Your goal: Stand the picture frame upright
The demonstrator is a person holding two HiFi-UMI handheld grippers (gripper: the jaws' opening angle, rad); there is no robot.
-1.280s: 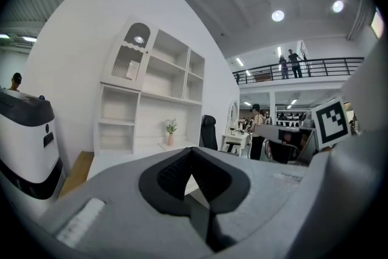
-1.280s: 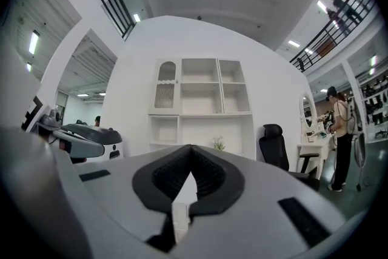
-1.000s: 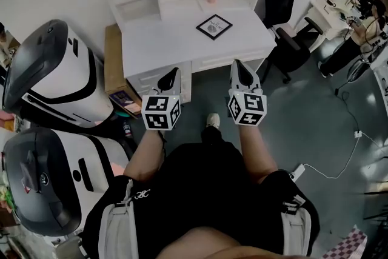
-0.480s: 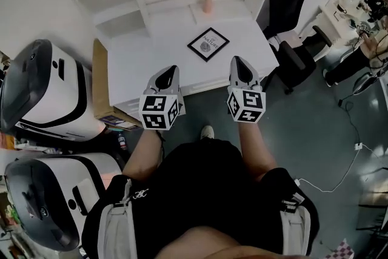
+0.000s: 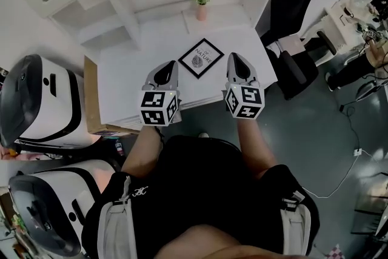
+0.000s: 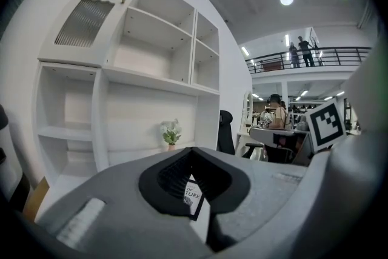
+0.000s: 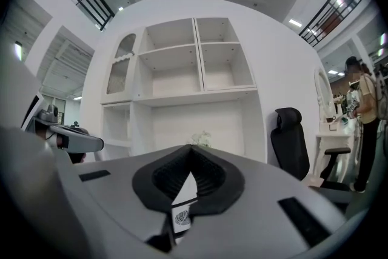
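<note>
Head cam stares steeply down at the counter [image 5: 128, 74]; left tongs [image 5: 172, 65] and right tongs [image 5: 234, 58] cams look level at the shelves [image 6: 151, 70]. All catch the picture frame [image 5: 200, 58].

The picture frame [image 5: 200, 58] on the white desk [image 5: 127, 79] holds a print reading "OF NATURE" with a round emblem; in the left gripper view only "OF" and "TURE" of it show [image 6: 193, 196]. The cubes on the left gripper [image 5: 170, 67] and right gripper [image 5: 236, 59] bear black-and-white square code markers, without letters. Nothing else is legible.
</note>
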